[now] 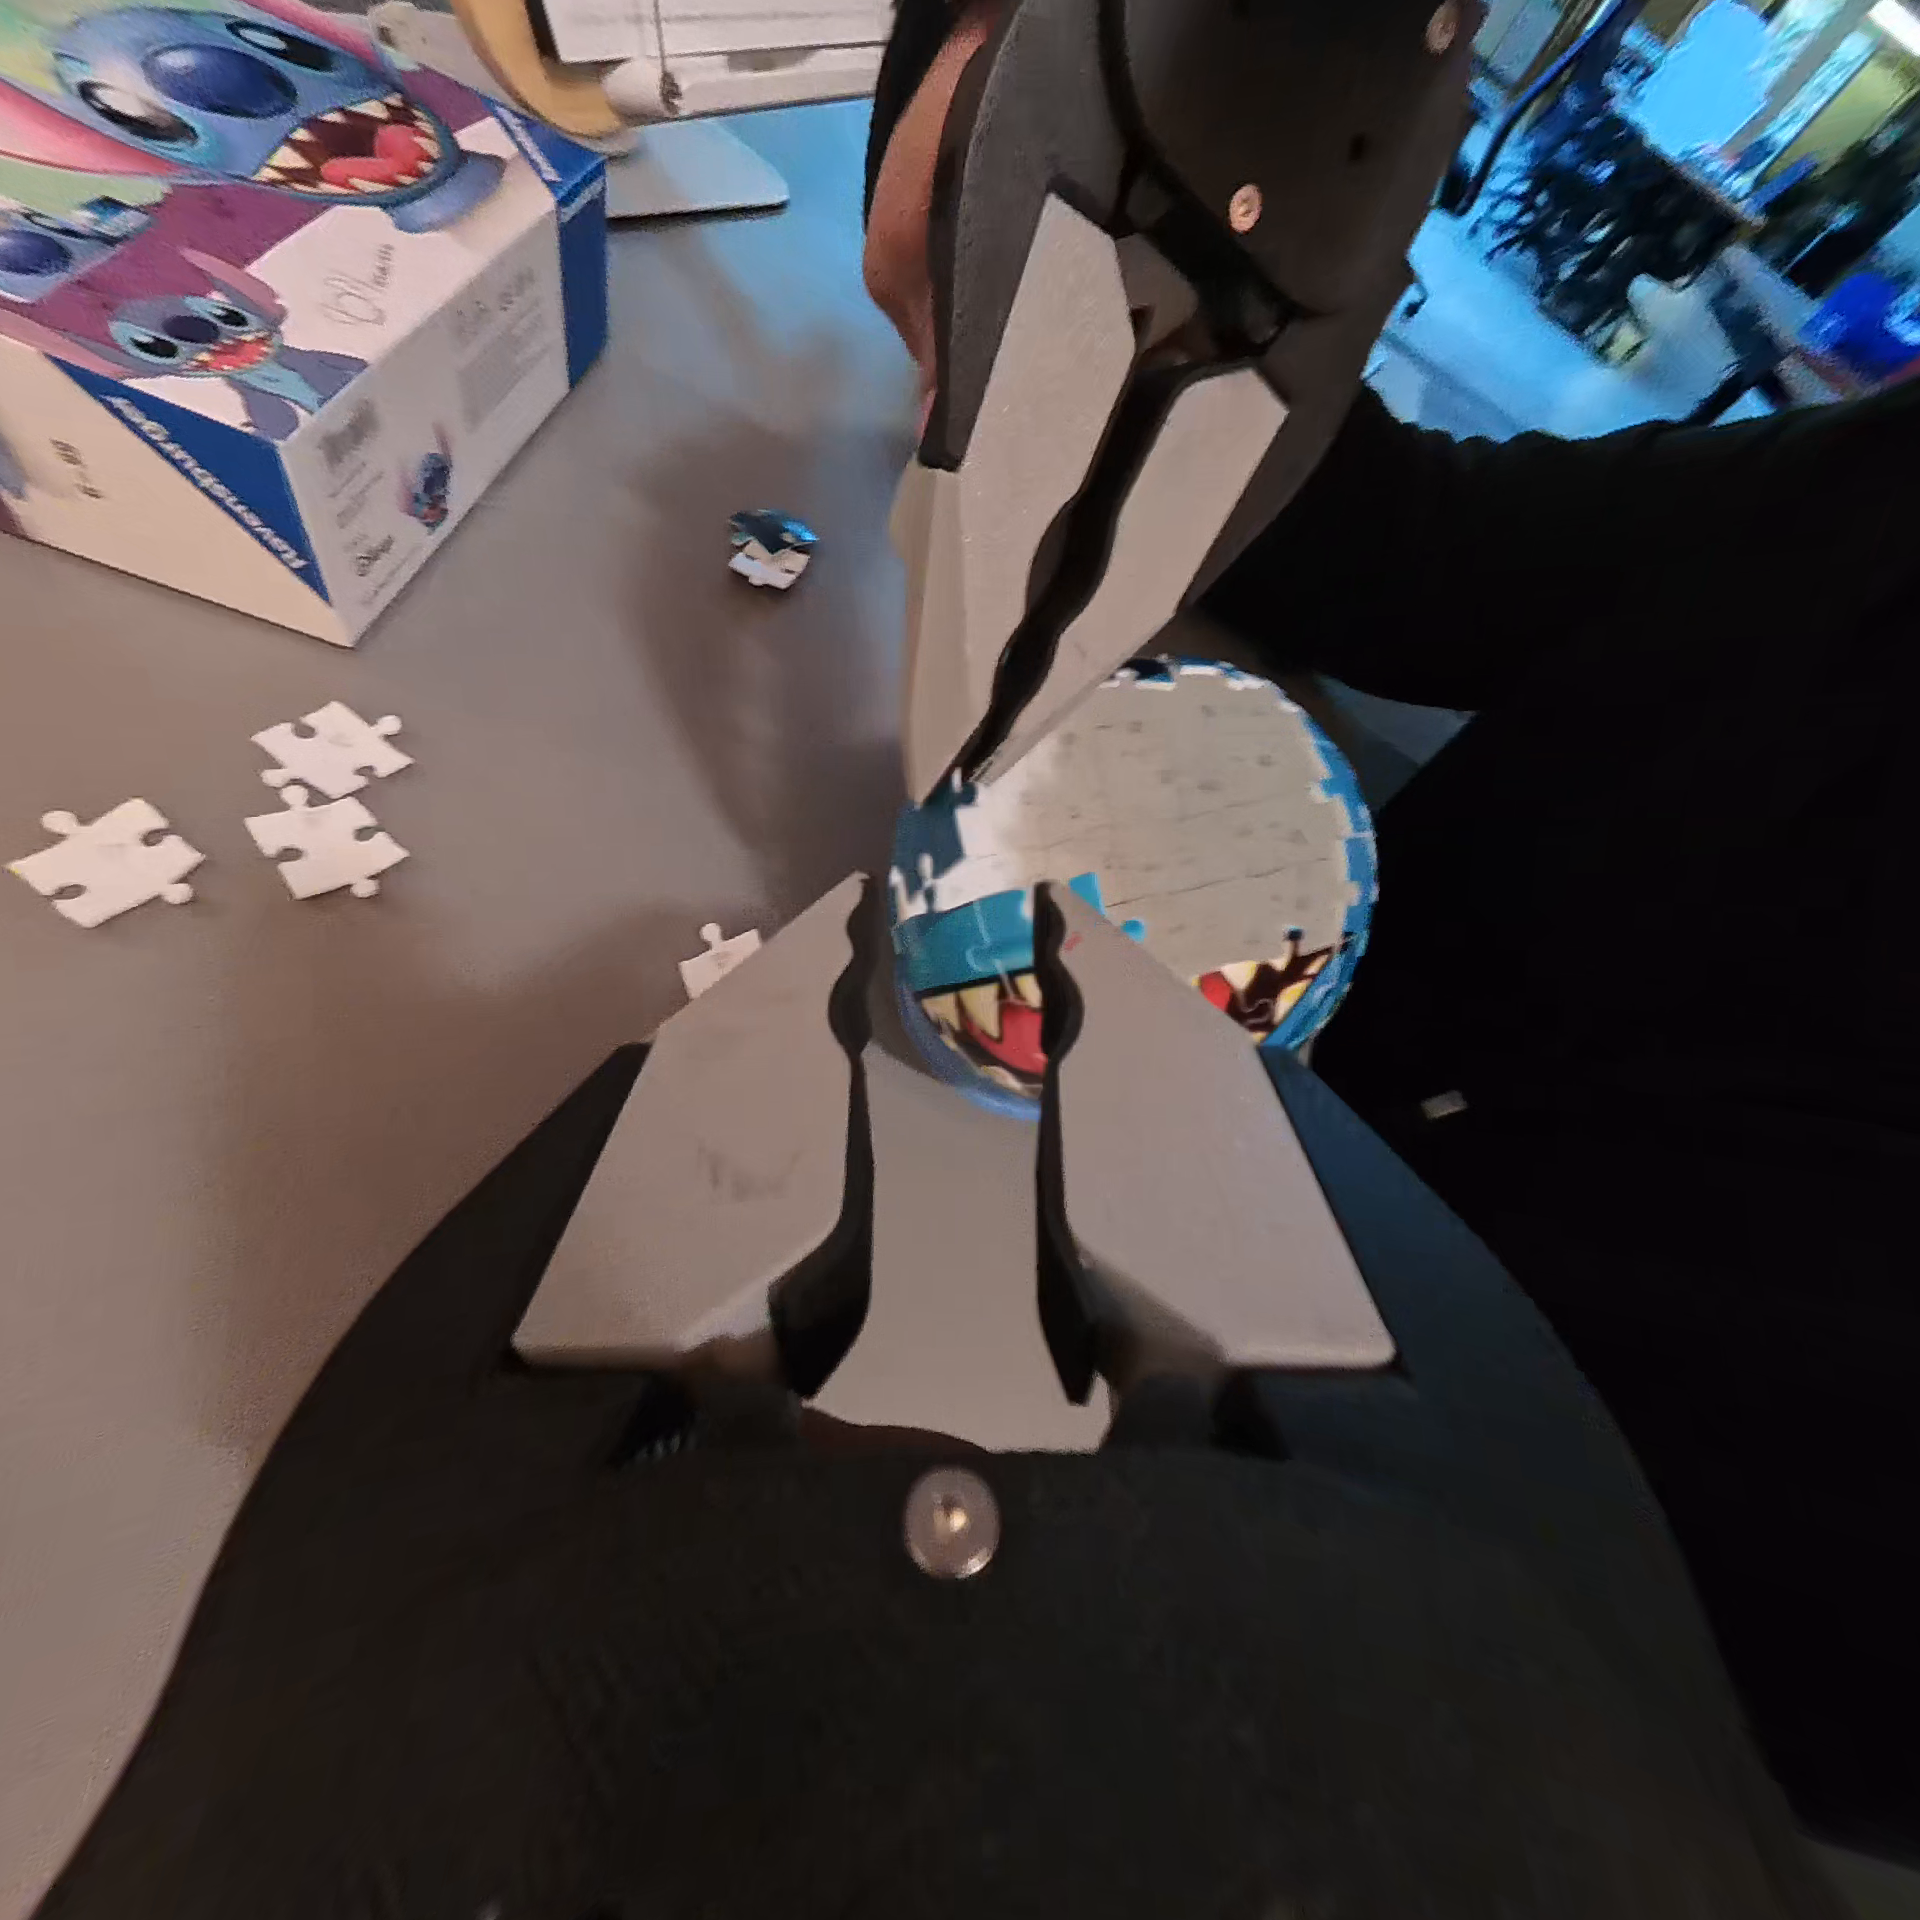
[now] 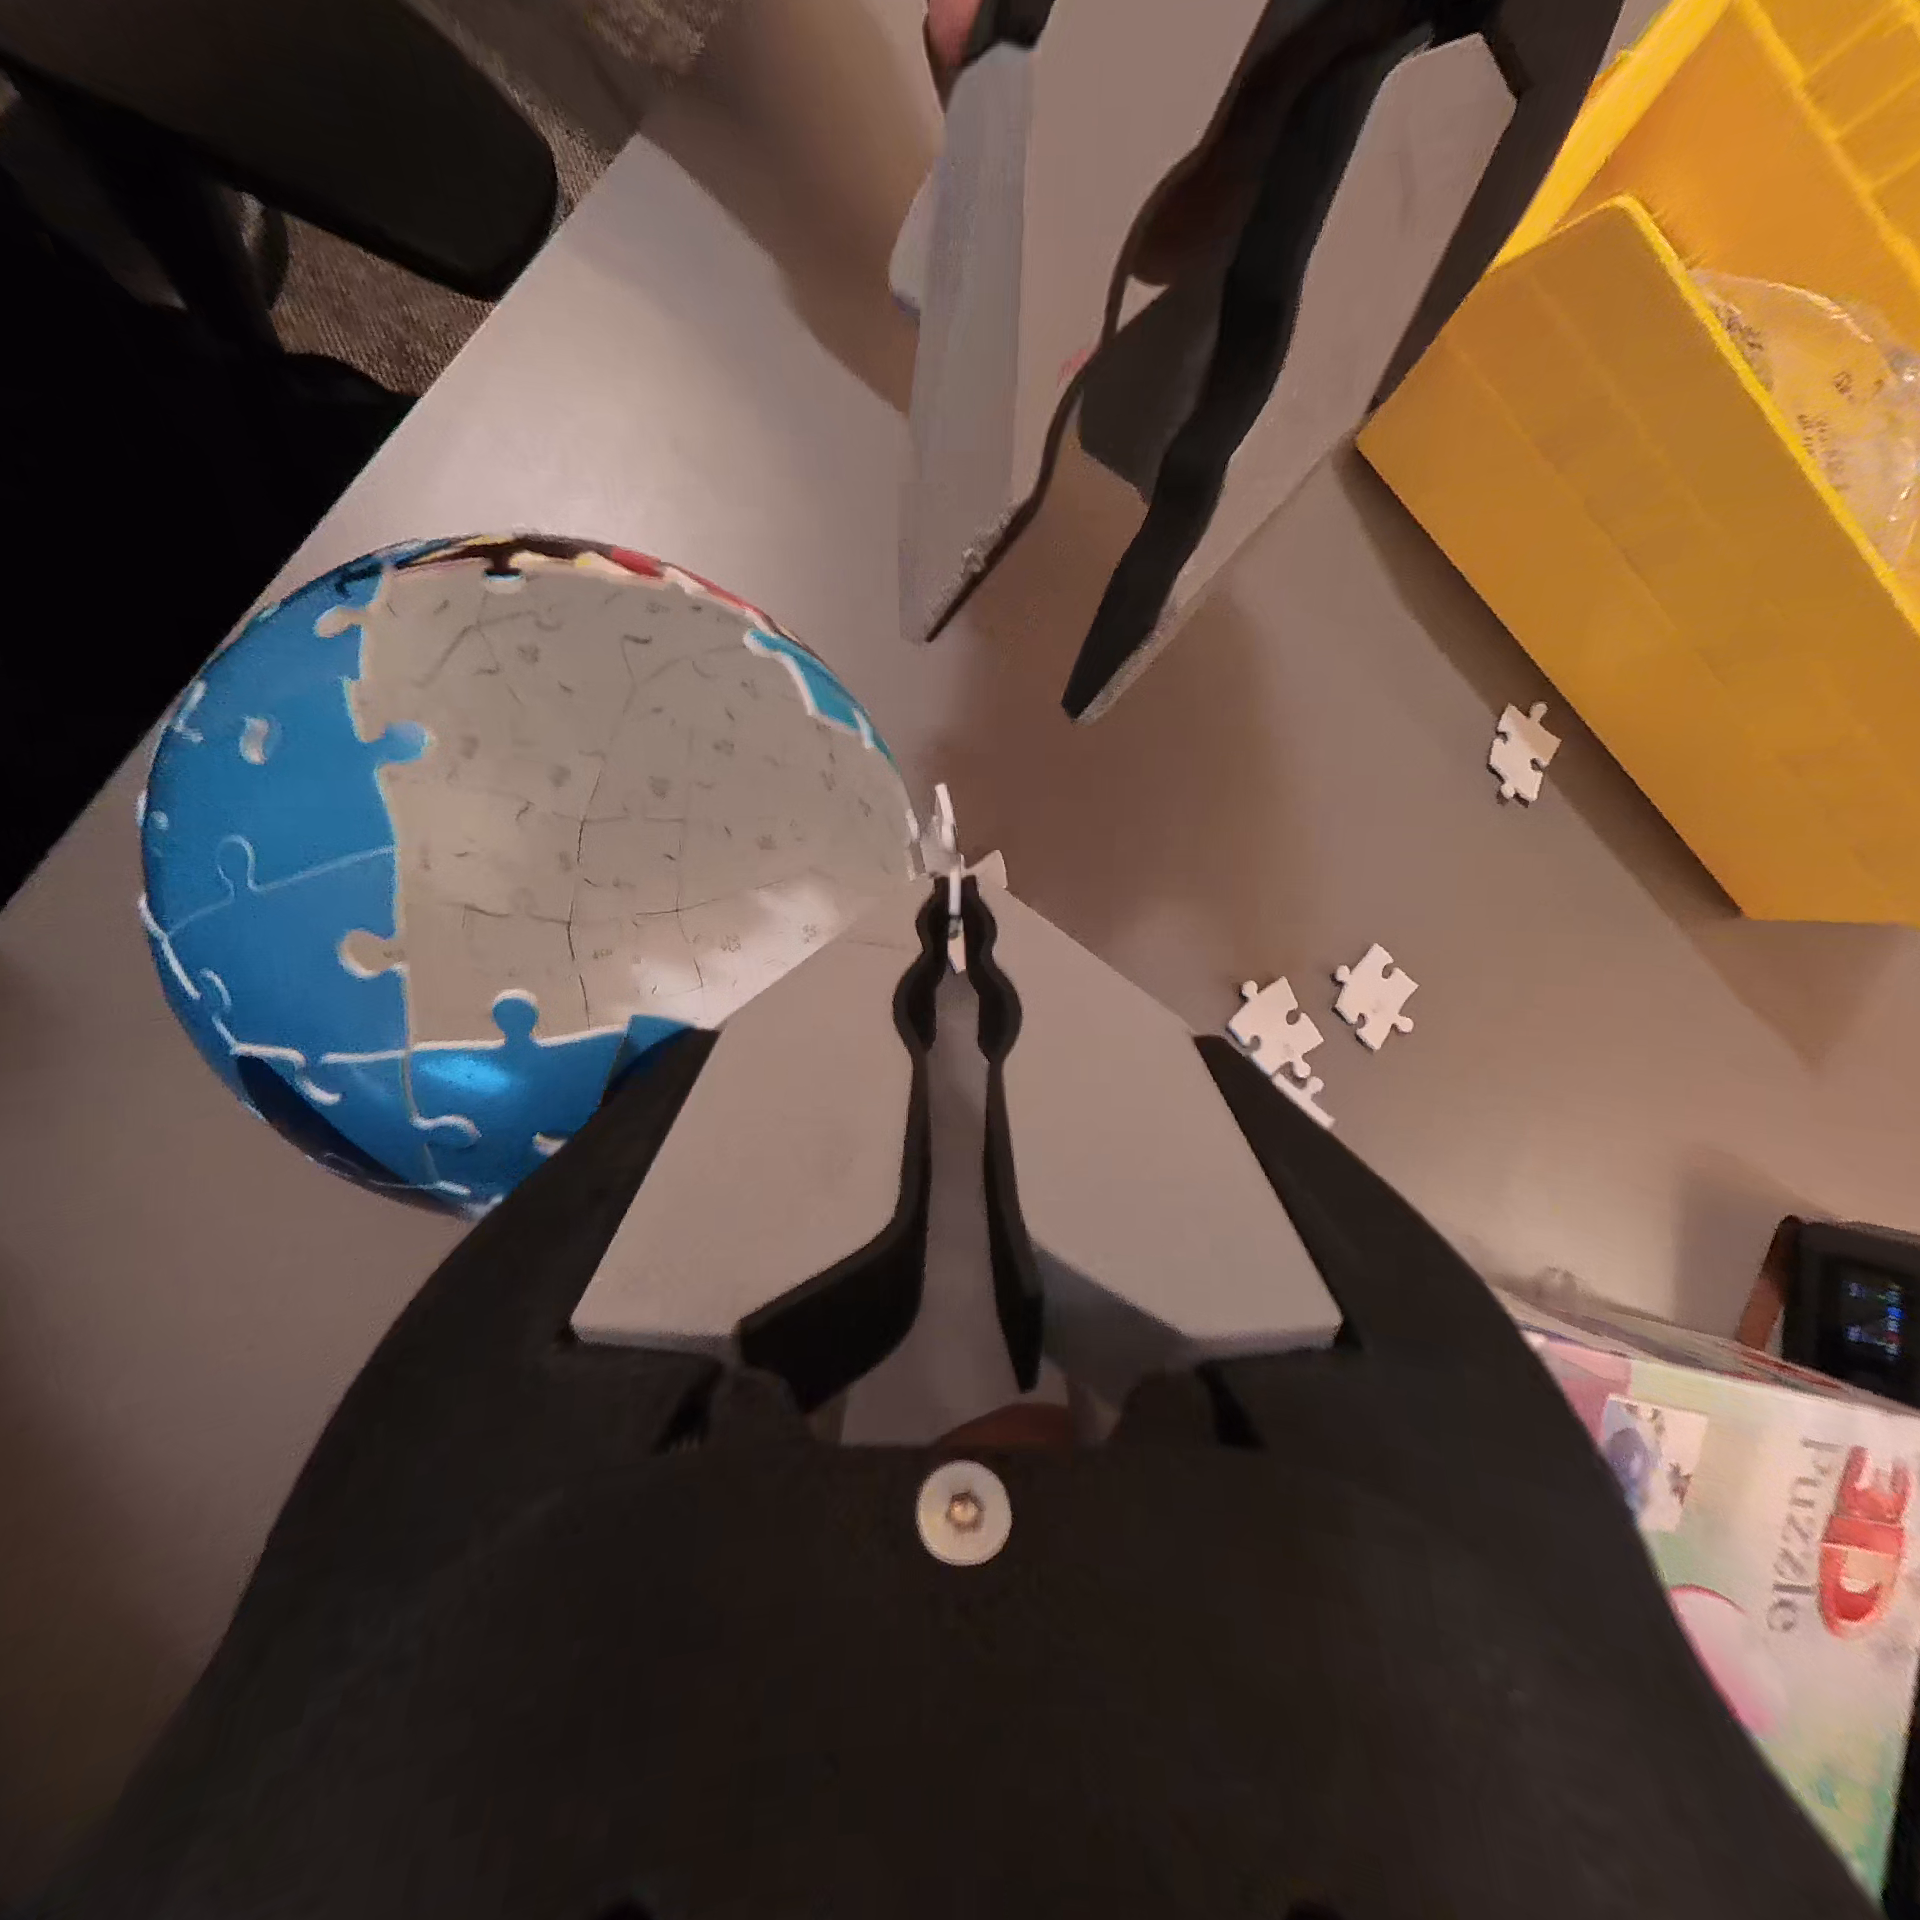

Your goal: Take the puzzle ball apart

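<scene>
Right gripper (image 2: 958,914) nearest lens, clenched on a white puzzle piece (image 2: 951,847) at the rim of the puzzle ball (image 2: 312,883), which lies to its left. Left gripper (image 1: 951,914) released, ball just ahead-right. Judgement: pull piece rightward, away from ball.

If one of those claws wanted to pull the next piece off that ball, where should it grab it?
Probably at the jagged open rim of the puzzle ball, pinching one protruding piece across its thin wall, coming from the opening side. The shell is smooth and round elsewhere. The right gripper already pinches a white piece there that way.
</scene>
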A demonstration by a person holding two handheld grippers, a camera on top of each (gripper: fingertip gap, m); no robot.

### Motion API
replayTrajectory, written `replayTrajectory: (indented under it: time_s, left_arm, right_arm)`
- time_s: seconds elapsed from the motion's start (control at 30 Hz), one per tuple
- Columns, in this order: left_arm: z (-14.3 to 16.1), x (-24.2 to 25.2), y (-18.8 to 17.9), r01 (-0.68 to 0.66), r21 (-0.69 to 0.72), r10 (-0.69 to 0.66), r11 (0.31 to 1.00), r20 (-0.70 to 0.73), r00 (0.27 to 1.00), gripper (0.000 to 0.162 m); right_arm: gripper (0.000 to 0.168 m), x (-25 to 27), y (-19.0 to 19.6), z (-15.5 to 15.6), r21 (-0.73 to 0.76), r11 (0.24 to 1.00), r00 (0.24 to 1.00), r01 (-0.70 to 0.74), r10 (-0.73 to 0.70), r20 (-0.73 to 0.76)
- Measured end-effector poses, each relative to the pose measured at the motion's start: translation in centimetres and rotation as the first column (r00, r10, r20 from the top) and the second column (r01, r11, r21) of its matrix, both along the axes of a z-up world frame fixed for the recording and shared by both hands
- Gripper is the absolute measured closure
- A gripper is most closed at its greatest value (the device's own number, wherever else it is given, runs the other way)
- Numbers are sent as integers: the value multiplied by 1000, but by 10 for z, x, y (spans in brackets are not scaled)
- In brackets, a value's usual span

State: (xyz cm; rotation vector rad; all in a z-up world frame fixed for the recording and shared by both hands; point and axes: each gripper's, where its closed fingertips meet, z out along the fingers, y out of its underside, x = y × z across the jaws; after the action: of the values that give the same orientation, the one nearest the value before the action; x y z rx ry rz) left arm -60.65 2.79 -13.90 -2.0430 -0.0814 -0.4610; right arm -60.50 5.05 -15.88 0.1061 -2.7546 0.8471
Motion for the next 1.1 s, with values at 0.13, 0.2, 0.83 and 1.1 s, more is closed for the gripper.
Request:
replayTrajectory:
  time_s: [0.13, 0.2, 0.83, 1.1]
  left_arm:
    - [4, 6, 3, -3, -36, 2, 999, -33, 999, 129]
    - [1, 14, 4, 15, -95, -21, 995, -57, 998, 128]
    - [-21, 18, 20, -140, -384, 41, 913, -255, 966, 130]
    - [-29, 17, 22, -189, -439, 17, 878, -366, 930, 137]
  right_arm:
    - [168, 1, 0, 2, 8, 999, 998, -49, 49, -42]
    - [168, 1, 0, 0, 24, 998, 997, -60, 61, -40]
    - [168, 3, -1, -6, 93, 989, 993, -112, 116, -38]
    - [168, 3, 2, -10, 88, 987, 991, -134, 136, -20]
